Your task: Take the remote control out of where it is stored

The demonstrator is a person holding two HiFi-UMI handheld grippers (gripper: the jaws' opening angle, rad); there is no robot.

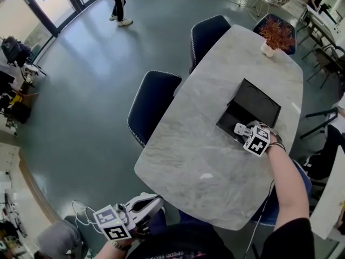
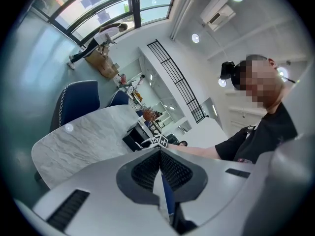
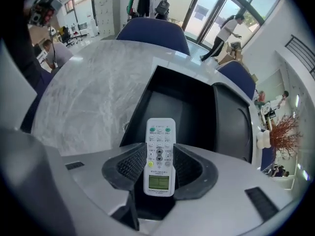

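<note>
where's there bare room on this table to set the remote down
Biggest bare patch: the marble table between the black box and its near edge. A bare strip runs between the box and the chairs. The far end narrows toward the potted plant. Crowded only at the box, where the right claw holds the remote.

Head view: remote control (image 1: 239,128) mostly hidden behind the right gripper (image 1: 248,133) and its marker cube (image 1: 257,140); only a white end shows. Right gripper view: button print too small to read (display likewise). Black box (image 3: 141,111) interior too dark to resolve. Walking person (image 1: 119,4) cut off at the top edge, legs only.
</note>
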